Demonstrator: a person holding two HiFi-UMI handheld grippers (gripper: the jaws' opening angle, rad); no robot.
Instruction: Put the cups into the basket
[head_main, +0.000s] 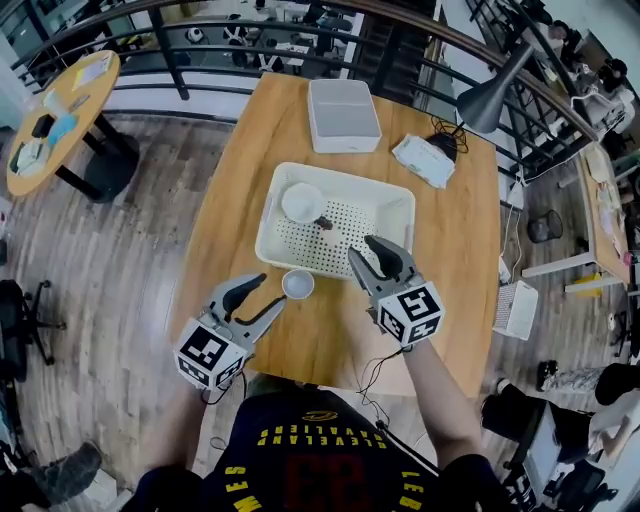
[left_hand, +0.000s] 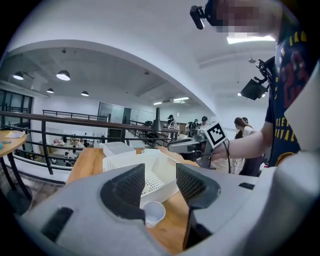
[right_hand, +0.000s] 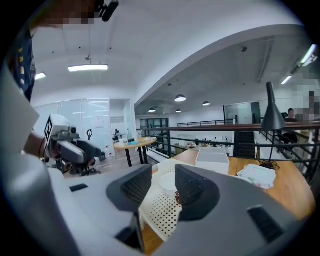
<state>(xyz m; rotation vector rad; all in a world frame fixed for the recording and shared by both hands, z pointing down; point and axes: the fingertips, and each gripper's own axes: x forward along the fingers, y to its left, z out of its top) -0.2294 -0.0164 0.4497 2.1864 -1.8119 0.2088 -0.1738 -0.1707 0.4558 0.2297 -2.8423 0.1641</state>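
The left tool (head_main: 270, 296) is held spread and empty beside the cup (head_main: 297, 284) on the desk (head_main: 245, 150). Another cup (head_main: 302, 202) is already set in the basket (head_main: 345, 178), over whose near rim the right tool (head_main: 361, 248) is held spread and empty. Next, the cup on the desk probably has to be straddled, pinched and lifted in.

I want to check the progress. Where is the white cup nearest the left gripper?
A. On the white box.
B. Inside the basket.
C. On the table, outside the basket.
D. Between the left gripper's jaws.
C: the cup stands on the table, just outside the near wall of the basket.
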